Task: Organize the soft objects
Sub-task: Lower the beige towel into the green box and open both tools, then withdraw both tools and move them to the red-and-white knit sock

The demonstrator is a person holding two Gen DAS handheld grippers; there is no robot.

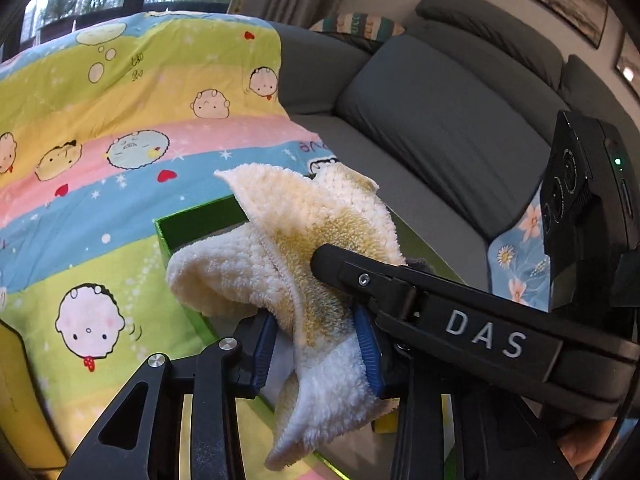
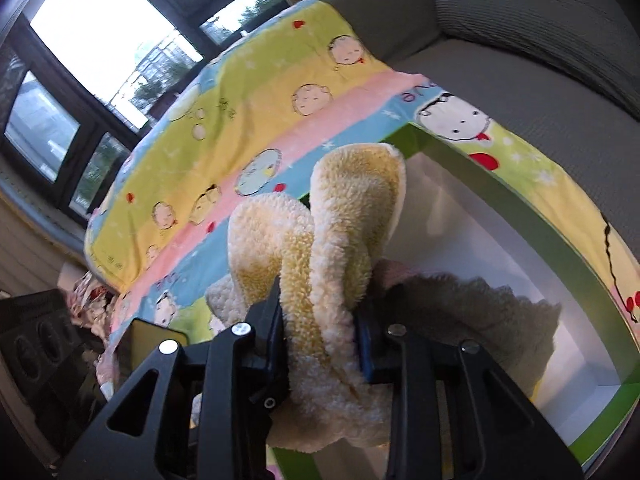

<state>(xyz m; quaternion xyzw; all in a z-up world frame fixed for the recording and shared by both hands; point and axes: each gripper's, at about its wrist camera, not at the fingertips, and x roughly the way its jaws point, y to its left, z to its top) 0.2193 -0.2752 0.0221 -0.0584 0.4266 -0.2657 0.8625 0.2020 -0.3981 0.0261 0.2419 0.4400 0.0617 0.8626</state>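
Note:
A fluffy cream-yellow towel [image 1: 288,236] is pinched in my left gripper [image 1: 320,344], bunched up above a green box [image 1: 192,220]. My right gripper [image 2: 322,344] is shut on the same towel [image 2: 344,216], held over the box's white inside [image 2: 472,248]. The right gripper's black finger [image 1: 360,272] shows in the left wrist view, pressed against the towel. A grey fluffy cloth [image 2: 480,304] lies inside the box beneath the towel.
The box sits on a cartoon-print quilt [image 1: 120,128] spread over a grey sofa [image 1: 440,120]. A floral pillow [image 1: 516,256] lies at the right. Windows [image 2: 100,40] are behind. A black device [image 2: 36,332] stands at lower left.

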